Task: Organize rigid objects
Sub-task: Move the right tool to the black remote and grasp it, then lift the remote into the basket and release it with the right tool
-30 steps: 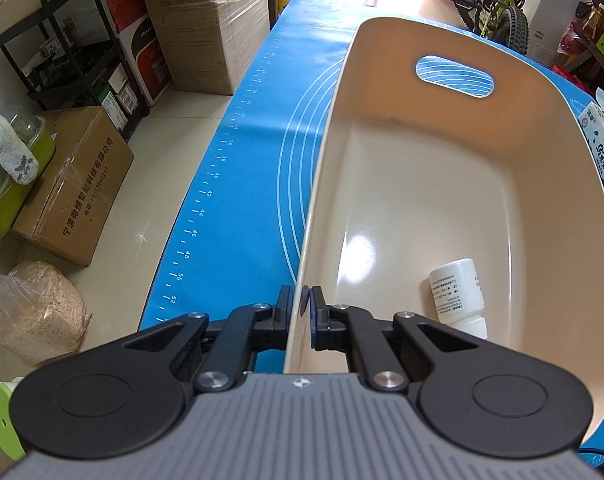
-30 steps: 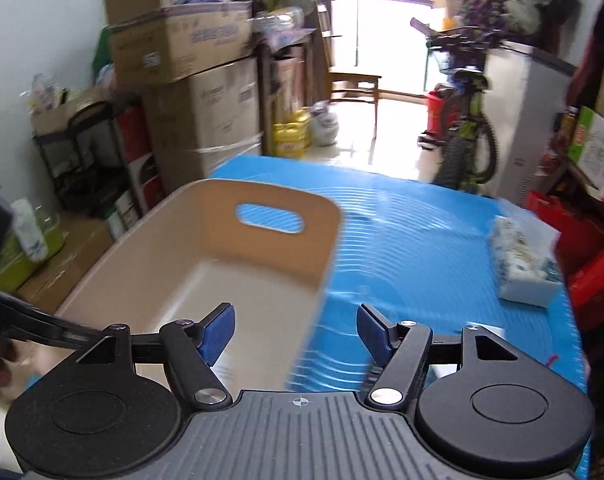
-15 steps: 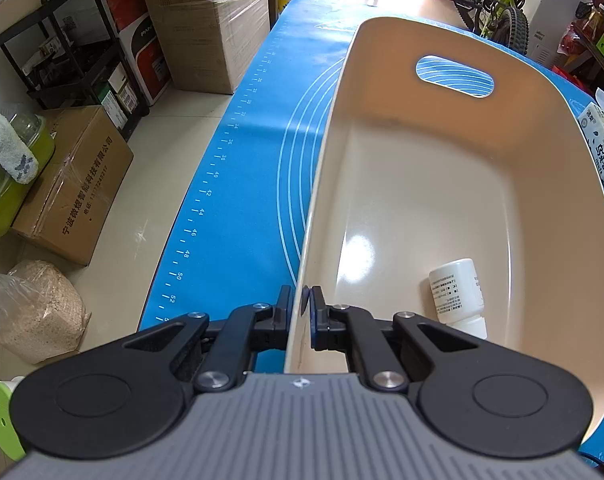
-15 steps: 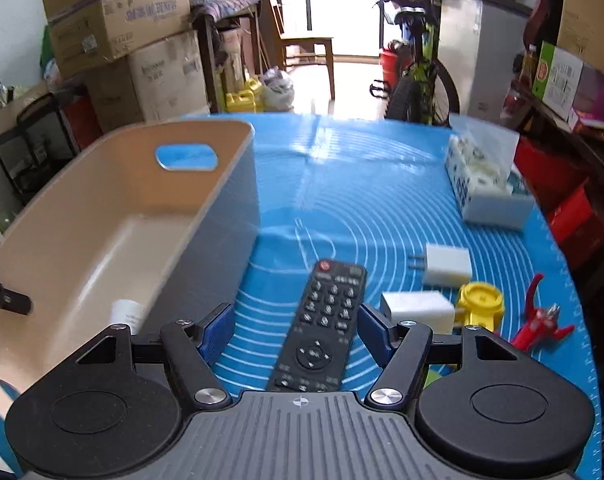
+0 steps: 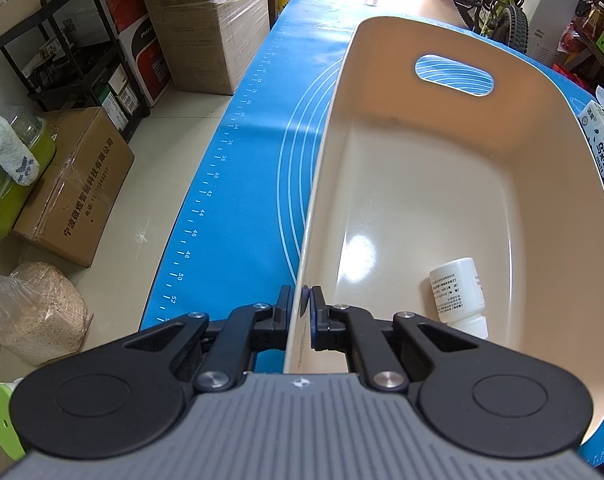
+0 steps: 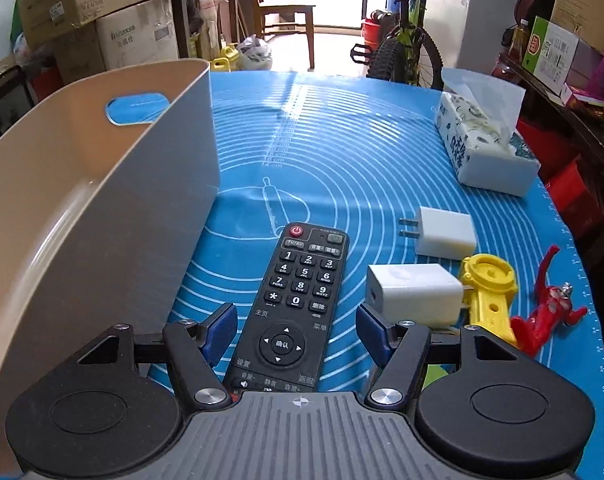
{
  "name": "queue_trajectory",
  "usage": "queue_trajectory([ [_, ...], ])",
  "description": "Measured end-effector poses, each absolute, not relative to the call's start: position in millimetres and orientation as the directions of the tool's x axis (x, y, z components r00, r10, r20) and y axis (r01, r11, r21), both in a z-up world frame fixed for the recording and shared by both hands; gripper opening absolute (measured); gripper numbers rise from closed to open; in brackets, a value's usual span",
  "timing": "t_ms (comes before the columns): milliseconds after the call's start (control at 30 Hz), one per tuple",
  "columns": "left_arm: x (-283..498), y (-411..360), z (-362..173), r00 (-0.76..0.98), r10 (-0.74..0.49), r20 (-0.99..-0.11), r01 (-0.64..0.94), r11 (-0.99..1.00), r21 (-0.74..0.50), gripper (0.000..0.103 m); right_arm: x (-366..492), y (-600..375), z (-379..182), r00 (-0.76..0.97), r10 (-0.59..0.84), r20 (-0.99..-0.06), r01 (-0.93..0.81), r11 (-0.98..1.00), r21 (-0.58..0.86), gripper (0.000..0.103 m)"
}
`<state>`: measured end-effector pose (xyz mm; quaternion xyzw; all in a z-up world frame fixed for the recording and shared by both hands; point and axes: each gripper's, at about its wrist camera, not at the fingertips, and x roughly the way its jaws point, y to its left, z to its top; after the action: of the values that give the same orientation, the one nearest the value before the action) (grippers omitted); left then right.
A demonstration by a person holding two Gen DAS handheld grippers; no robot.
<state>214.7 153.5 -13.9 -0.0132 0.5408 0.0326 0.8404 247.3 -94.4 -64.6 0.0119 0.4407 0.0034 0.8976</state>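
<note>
Left gripper [image 5: 305, 307]: pitched steeply downward, jaws closed tight on the near rim of the beige bin [image 5: 441, 200], one finger outside the wall, the other inside, pads pressed against it.

Right gripper [image 6: 297, 326]: angled down toward the blue mat [image 6: 341, 152], jaws spread wide. Blue pads [image 6: 222, 322] straddle the black remote control [image 6: 294, 304], clear gaps on both sides, no contact.

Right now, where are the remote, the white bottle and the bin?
remote [image 6: 298, 300]: right wrist view, on its number keys.
white bottle [image 5: 457, 288]: left wrist view, on its label.
bin [image 5: 421, 208]: left wrist view, on its bare floor.
</note>
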Motion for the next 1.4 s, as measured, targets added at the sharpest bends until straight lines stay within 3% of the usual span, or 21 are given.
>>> queue_trajectory([
  [200, 214, 153, -14, 0.413, 0.042, -0.910, -0.069, 0.998, 0.014, 0.010, 259, -77, -76, 0.583, -0.037, -0.812, -0.014, 0.998, -0.055, 0.071],
  [400, 214, 153, -14, 0.413, 0.042, -0.910, -0.068, 0.998, 0.015, 0.010, 261, -87, -82, 0.585, -0.020, -0.811, 0.061, 0.998, 0.020, 0.071],
  [467, 214, 153, -14, 0.413, 0.042, -0.910, -0.069, 0.998, 0.015, 0.010, 258, -87, -82, 0.596, -0.031, -0.803, 0.073, 0.997, 0.016, 0.061],
  [533, 214, 153, -14, 0.412, 0.042, -0.910, -0.069, 0.998, 0.014, 0.010, 254, -85, -82, 0.610, -0.031, -0.792, 0.064, 0.998, 0.011, 0.058],
  [733, 214, 153, -14, 0.413, 0.039, -0.910, -0.068, 0.998, 0.012, 0.010, 246, -83, -82, 0.636, -0.028, -0.771, 0.083, 0.996, 0.032, 0.055],
  [1400, 215, 153, -14, 0.412, 0.040, -0.910, -0.069, 0.998, 0.012, 0.010, 219, -94, -22, 0.774, -0.062, -0.630, 0.070, 0.997, -0.012, 0.054],
])
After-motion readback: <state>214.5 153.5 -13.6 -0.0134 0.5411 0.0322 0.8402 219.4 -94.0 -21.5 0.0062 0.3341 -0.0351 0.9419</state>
